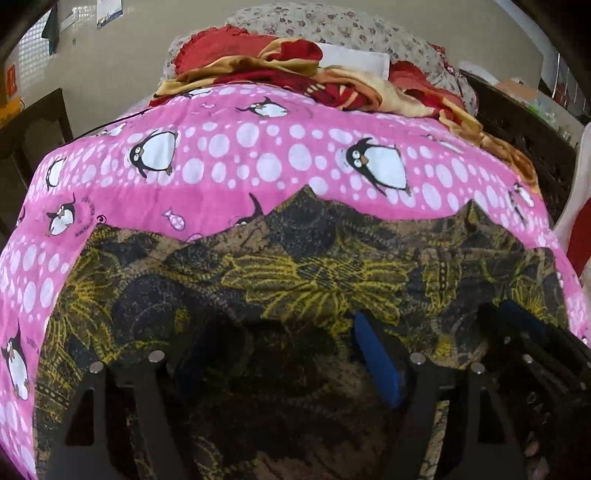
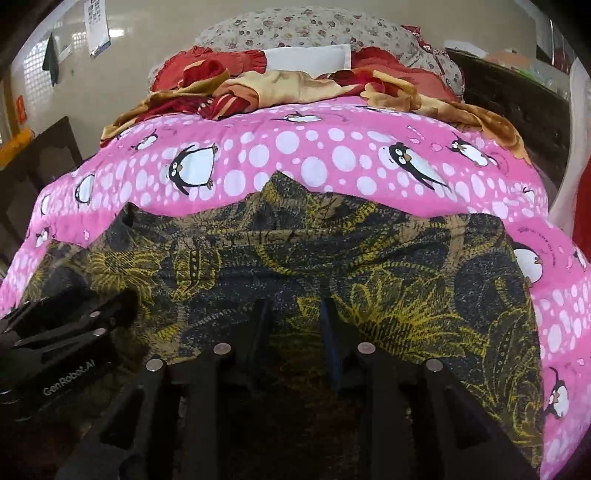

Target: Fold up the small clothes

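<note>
A dark garment with a yellow leaf print (image 1: pixel 295 273) lies spread flat on a pink penguin bedsheet (image 1: pixel 236 155). It also shows in the right wrist view (image 2: pixel 332 266). My left gripper (image 1: pixel 280 354) hovers low over the garment's near part, its blue-padded fingers (image 1: pixel 376 354) wide apart, holding nothing. My right gripper (image 2: pixel 295 332) is over the garment too, its fingers (image 2: pixel 330 332) a narrow gap apart and empty. The right gripper shows at the right edge of the left view (image 1: pixel 524 332); the left gripper shows at the left of the right view (image 2: pixel 66 332).
A crumpled red and gold blanket (image 1: pixel 295 74) and a floral pillow (image 1: pixel 332 26) lie at the bed's far end. A white folded cloth (image 2: pixel 308 57) sits among them. Dark wooden furniture (image 1: pixel 524 140) stands to the right, a dark chair (image 1: pixel 33 133) to the left.
</note>
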The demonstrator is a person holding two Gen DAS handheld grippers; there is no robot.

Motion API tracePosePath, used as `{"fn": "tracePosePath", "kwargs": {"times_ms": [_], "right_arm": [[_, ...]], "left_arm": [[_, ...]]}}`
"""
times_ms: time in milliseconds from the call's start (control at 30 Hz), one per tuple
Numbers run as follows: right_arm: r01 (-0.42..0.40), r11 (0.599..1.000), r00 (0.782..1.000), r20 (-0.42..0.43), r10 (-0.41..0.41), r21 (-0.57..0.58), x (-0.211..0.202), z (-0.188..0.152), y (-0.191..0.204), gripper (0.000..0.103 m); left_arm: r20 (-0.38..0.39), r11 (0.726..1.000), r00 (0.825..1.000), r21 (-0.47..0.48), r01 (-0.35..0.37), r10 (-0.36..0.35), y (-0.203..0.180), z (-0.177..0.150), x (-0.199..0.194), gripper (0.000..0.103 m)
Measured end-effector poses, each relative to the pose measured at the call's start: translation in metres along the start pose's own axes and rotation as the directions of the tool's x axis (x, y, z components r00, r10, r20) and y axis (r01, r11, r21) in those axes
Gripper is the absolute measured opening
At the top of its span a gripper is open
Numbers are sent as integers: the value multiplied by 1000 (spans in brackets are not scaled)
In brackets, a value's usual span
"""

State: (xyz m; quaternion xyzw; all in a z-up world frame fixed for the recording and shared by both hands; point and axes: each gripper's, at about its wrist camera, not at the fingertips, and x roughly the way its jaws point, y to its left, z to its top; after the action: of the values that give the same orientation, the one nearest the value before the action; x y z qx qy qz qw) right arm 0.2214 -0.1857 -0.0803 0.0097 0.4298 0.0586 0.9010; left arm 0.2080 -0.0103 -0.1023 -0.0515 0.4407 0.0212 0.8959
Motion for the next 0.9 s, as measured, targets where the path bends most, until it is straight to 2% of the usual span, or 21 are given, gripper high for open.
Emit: {"fn": "tracePosePath", "kwargs": {"times_ms": [67, 133, 233, 267, 300, 333, 367, 400, 467, 567, 667, 733, 767, 833, 900], "right_arm": [[28, 999, 1000, 10, -28, 21, -18, 1, 0, 25], [-9, 1000, 999, 47, 9, 11, -50, -8, 7, 25], [-38, 999, 998, 48, 37, 6, -85, -33, 16, 26], [-60, 998, 997, 36, 61, -16, -90, -46, 21, 29], [-62, 997, 998, 14, 63, -44, -89, -56, 25, 31], [-45, 996, 999, -18, 44, -74, -81, -68, 30, 31], [-39, 995, 997, -63, 33, -96, -68, -80, 30, 33], [-46, 994, 999, -26, 43, -103, -70, -84, 28, 34], [-71, 995, 997, -43, 68, -75, -75, -78, 23, 34], [-37, 996, 999, -28, 35, -80, -98, -73, 21, 33], [-31, 989, 998, 56, 39, -141, -130, -85, 15, 34], [-35, 987, 995, 87, 49, -156, -135, -93, 8, 34], [-39, 989, 995, 86, 52, -144, -131, -98, 0, 34], [-40, 993, 999, 9, 42, -110, -105, -105, -14, 34], [-91, 993, 996, -9, 91, -76, -98, -106, -23, 36]], "left_arm": [[4, 999, 1000, -34, 14, -14, 6, -2, -16, 75], [6, 998, 999, -53, 45, -44, 9, -14, -42, 75], [3, 998, 999, -45, 52, -51, 6, -44, -75, 76], [-11, 998, 999, -35, 48, -48, 4, -51, -76, 77], [-49, 999, 998, -18, 30, -31, 2, -62, -69, 78], [-51, 1000, 999, 21, 10, -9, -3, -71, -63, 79], [-6, 997, 1000, 80, -15, 16, -9, -77, -63, 83], [-3, 995, 1000, 94, -21, 21, -11, -78, -61, 84], [-33, 998, 999, 62, 9, -7, -5, -73, -64, 83], [-66, 996, 994, 9, 88, -87, 12, -71, -87, 81], [-37, 994, 994, -17, 105, -105, 40, -96, -130, 82], [-25, 990, 991, -56, 132, -134, 62, -120, -157, 82], [-22, 987, 989, -69, 142, -143, 68, -128, -165, 82], [-15, 979, 984, -106, 173, -176, 86, -150, -182, 82], [-19, 963, 976, -169, 211, -218, 100, -163, -187, 84]]}}
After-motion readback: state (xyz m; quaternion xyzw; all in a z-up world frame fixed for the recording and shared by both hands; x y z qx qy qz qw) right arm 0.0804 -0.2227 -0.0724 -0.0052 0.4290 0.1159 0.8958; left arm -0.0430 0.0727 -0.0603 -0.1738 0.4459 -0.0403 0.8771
